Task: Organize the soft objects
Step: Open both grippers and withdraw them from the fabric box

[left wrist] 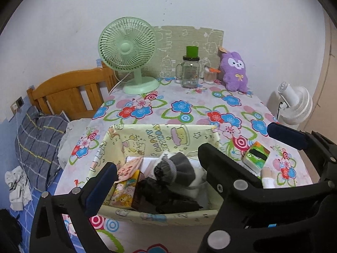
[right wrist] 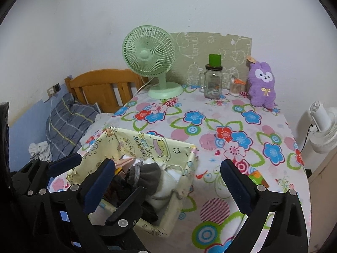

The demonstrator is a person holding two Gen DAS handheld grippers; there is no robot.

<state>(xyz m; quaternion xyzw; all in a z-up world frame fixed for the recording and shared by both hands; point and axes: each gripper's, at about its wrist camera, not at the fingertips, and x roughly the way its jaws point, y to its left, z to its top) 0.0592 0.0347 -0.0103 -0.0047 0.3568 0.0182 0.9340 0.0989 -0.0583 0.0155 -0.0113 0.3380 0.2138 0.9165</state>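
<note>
Holding nothing, left gripper (left wrist: 157, 164) and right gripper (right wrist: 167, 169) both gape wide above the table's near edge. Rolled grey sock (left wrist: 173, 167) lies inside the yellow fabric basket (left wrist: 147, 136); purple plush rabbit (right wrist: 262, 84) stands at the far right corner.

Pale-yellow cartoon-print fabric bin (left wrist: 118, 145); grey sock (left wrist: 179, 166) with striped cuff; purple plush rabbit (left wrist: 234, 70), white face; mint-green fan (left wrist: 128, 52); tablecloth (left wrist: 189, 109) with blue, red, pink flowers; blue-grey plaid pillow (left wrist: 40, 139).
</note>
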